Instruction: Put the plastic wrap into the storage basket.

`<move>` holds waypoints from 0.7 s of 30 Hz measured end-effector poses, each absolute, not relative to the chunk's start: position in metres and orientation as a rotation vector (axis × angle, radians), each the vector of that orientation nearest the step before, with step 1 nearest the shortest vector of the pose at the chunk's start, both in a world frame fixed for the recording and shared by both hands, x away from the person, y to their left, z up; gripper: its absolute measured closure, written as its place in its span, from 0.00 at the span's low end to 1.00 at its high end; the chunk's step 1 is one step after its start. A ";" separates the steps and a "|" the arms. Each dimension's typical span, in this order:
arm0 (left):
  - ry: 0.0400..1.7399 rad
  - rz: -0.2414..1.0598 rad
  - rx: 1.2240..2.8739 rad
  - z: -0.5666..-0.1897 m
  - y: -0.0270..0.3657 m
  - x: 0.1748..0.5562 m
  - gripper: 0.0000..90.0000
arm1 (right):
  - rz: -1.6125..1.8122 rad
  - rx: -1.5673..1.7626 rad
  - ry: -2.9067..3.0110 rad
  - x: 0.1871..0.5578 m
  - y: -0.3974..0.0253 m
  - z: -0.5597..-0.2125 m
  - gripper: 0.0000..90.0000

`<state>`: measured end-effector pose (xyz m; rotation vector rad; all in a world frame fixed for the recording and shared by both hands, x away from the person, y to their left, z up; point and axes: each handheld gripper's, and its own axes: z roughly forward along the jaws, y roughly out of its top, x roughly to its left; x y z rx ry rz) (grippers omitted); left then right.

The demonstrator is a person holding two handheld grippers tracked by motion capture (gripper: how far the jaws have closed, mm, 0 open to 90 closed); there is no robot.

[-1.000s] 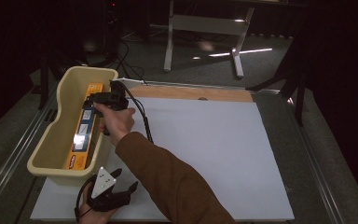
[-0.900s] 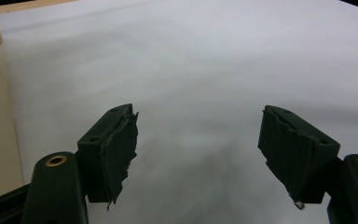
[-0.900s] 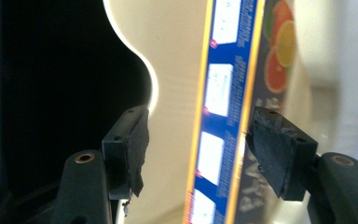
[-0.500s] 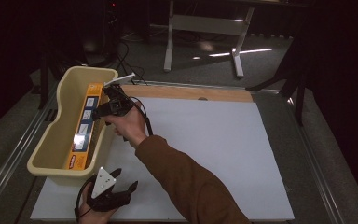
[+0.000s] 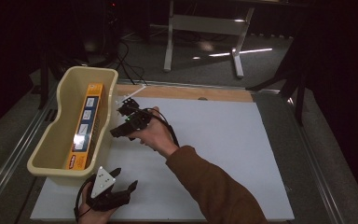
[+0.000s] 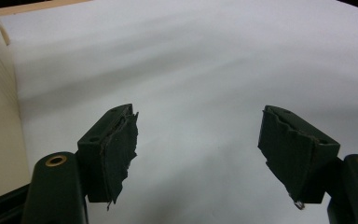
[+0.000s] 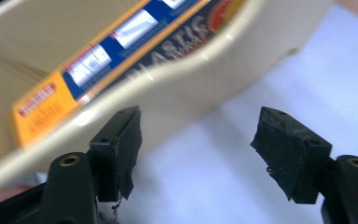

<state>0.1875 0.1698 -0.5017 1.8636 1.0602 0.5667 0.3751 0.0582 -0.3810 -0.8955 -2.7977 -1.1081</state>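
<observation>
Box [image 5: 85, 126] flat in tub [image 5: 51, 154], just left of right gripper [image 5: 123, 122], long axis probably along tub; jaws spread, empty. Left gripper [image 5: 114, 196] spread too, farther off.

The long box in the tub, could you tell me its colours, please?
Orange with a dark blue band and white panels, the box shows best in the right gripper view.

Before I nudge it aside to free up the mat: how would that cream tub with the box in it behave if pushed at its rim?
The cream tub looks like thin moulded plastic, so it would probably slide easily on the smooth white mat. Its walls are tall, so a rim push may tilt it; push low. The long box lying inside adds some weight and may shift.
</observation>
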 end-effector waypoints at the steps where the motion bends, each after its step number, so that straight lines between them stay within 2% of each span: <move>1: 1.061 0.567 1.863 -0.502 0.170 0.187 0.31 | -1.119 -0.892 -2.815 0.374 0.052 -0.382 0.33; 13: 1.049 0.570 1.876 -0.501 0.165 0.188 0.31 | -1.220 -0.836 -2.915 0.352 -0.021 -0.402 0.31; 21: 1.059 0.579 1.865 -0.501 0.168 0.188 0.30 | -1.310 -0.794 -2.985 0.327 -0.065 -0.432 0.28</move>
